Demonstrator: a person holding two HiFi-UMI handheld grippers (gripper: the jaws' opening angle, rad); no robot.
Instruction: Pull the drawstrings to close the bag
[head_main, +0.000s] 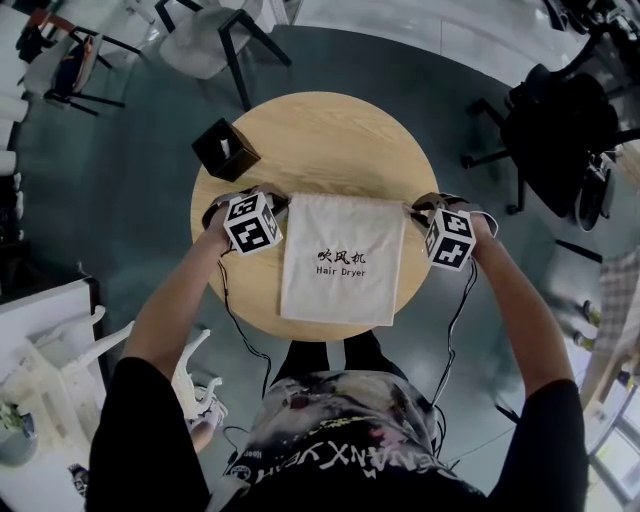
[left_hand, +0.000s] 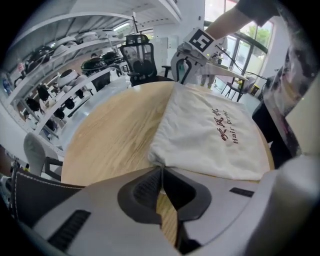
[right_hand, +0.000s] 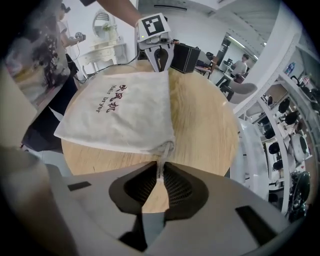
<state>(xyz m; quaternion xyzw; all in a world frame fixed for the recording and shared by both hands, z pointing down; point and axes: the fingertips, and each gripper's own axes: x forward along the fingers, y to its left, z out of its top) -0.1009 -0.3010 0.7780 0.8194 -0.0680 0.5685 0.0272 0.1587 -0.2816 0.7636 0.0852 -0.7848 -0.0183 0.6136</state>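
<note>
Head view: left gripper (head_main: 275, 200), right gripper (head_main: 418, 205) downturned, fingers (right_hand: 175, 187) probably clenched on bag (head_main: 340, 250) drawstrings (right_hand: 161, 167).

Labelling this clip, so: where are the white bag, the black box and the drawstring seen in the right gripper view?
white bag (head_main: 340, 225): head view, plain cloth above the print.
black box (head_main: 226, 150): head view, its top face.
drawstring (right_hand: 162, 161): right gripper view, cord just below the bag's corner.

A black box (head_main: 226, 149) sits on the round table (head_main: 330, 135).
</note>
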